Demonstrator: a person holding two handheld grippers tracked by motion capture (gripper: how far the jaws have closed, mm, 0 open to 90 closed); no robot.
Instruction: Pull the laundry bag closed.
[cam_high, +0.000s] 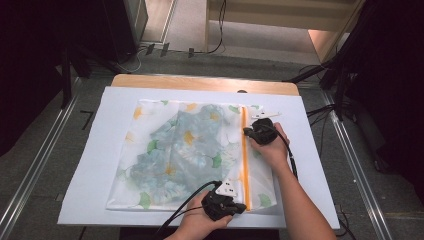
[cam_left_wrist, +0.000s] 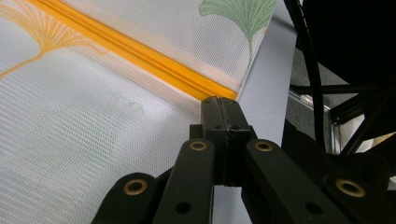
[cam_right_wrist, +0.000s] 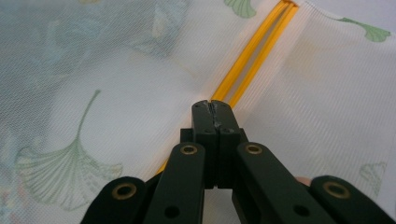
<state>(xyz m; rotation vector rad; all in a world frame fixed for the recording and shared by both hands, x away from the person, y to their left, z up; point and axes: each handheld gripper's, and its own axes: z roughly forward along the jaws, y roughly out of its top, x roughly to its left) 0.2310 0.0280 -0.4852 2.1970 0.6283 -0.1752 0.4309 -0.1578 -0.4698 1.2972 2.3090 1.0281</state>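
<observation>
Step in hand: working the orange zipper of the mesh laundry bag; judging by the split in the track ahead of the right jaws, part of it is open.
Where the bag lies: flat on the white sheet covering the tabletop, zipper running along the bag's right side.
Left hand-held gripper: jaws fully together at the near end of the zipper, probably pinching the bag's corner, though the tips hide what they grip.
Right hand-held gripper: jaws closed on the zipper line farther up; the slider is likely between them, hidden.
Next move calls for: the left holding the end steady while the right draws straight along the track.
Materials: fine, see-through white mesh printed with green and yellow ginkgo leaves; blue-green patterned cloth inside; smooth, stiff zipper tape.
</observation>
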